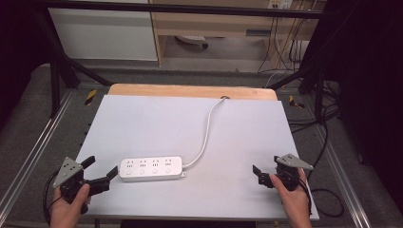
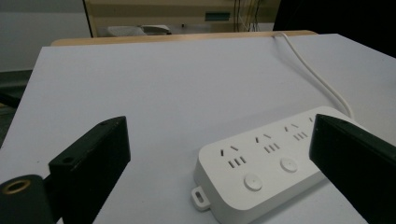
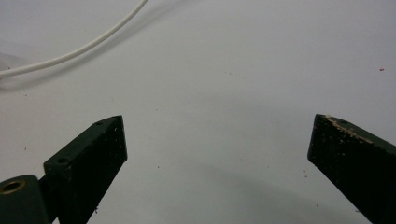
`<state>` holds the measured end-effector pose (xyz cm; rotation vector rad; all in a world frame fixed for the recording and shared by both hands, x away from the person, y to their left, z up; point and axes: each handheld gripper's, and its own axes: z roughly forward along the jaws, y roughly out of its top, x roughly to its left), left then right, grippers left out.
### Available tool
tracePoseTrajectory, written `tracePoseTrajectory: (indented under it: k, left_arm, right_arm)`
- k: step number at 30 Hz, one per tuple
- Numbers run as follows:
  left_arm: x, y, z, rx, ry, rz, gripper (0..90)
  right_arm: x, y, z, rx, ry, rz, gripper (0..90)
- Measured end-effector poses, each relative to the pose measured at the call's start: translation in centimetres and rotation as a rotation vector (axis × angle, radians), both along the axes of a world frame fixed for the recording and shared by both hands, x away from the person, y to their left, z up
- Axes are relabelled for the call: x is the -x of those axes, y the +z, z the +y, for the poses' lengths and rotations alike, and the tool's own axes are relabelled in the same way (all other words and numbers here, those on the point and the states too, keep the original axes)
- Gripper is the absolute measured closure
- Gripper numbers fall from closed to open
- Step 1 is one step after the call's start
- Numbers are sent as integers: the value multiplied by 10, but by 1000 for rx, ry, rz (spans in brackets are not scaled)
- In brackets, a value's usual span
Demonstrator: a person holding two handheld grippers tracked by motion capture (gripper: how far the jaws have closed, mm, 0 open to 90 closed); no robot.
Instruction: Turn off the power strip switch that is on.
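A white power strip (image 1: 151,168) with several sockets and round buttons lies on the white table (image 1: 157,123). Its white cable (image 1: 205,135) runs up to the far edge. My left gripper (image 1: 101,167) sits at the table's near left corner, open, with nothing between the jaws. In the left gripper view the power strip (image 2: 261,163) lies just ahead and to the right of the gripper (image 2: 219,128), and its end is apart from the jaws. At the near right my right gripper (image 1: 266,165) stands open over bare table (image 3: 224,107), with the cable (image 3: 79,49) farther off.
The table has a wooden strip (image 1: 190,91) along its far edge. Metal frame rails (image 1: 28,156) run along both sides. Black cables (image 1: 328,142) trail on the floor at the right. A cabinet and a desk (image 1: 209,23) stand beyond.
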<state>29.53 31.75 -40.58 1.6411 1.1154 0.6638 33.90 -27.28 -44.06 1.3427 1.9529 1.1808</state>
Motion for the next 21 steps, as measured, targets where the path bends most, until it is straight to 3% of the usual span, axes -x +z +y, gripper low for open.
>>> tracePoseTrajectory:
  k: [21]
  left_arm:
    - [6,9,-3,35,-29,-58,51]
  right_arm:
    - [4,3,0,4,2,-36,27]
